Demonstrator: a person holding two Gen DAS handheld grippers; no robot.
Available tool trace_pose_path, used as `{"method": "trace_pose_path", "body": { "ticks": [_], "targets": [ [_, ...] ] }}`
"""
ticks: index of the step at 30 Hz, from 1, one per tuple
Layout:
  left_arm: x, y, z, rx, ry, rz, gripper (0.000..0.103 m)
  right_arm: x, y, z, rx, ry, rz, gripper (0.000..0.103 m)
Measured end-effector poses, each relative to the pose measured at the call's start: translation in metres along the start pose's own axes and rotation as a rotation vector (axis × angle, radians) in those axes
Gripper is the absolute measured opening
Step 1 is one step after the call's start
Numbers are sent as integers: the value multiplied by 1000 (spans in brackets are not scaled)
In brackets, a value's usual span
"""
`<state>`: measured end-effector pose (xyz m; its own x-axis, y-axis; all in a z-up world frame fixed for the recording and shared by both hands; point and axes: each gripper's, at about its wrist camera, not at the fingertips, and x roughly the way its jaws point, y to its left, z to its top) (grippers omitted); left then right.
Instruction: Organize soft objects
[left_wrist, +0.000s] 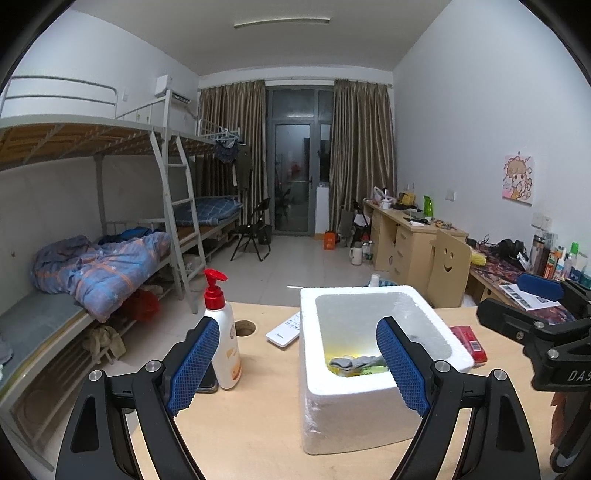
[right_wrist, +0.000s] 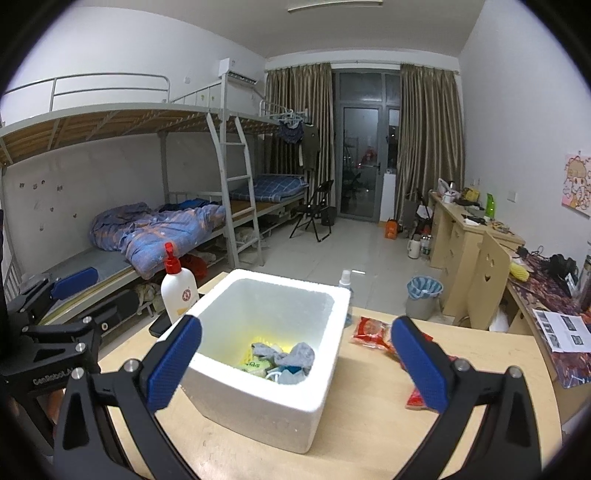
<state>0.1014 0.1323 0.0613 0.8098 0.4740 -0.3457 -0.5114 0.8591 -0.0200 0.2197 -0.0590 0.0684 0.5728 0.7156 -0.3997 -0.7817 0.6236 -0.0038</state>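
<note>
We held the left gripper (left_wrist: 299, 367) and right gripper (right_wrist: 295, 363), fingers apart and empty, near the foam box (right_wrist: 306, 402) containing grey socks (right_wrist: 295, 356).

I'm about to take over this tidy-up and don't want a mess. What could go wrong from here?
1. The pump bottle stands upright close beside the left gripper; a sideways swing might topple it.
2. The foam box looks light; reaching for the socks inside with the open right gripper could drag or tip it.
3. The red packets near the box could get swept aside.
</note>
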Motion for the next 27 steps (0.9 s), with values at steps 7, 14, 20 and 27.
{"method": "trace_pose_path", "body": {
  "ticks": [7, 14, 20, 27],
  "targets": [
    [-21, -4, -3, -22, -32, -20, 95, -36, -19, -9, 42, -56, -73, 103],
    [-39, -16, -9, -24, -73, -45, 103, -59, -31, -20, 85, -85, -134, 103],
    [-49, -26, -16, -17, -72, -82, 103, -70, -30, -28, 105, -97, -149, 103],
    [-63, -34, -17, -8, -87, -98, 103, -82, -24, -35, 105, -105, -154, 103]
  ]
}}
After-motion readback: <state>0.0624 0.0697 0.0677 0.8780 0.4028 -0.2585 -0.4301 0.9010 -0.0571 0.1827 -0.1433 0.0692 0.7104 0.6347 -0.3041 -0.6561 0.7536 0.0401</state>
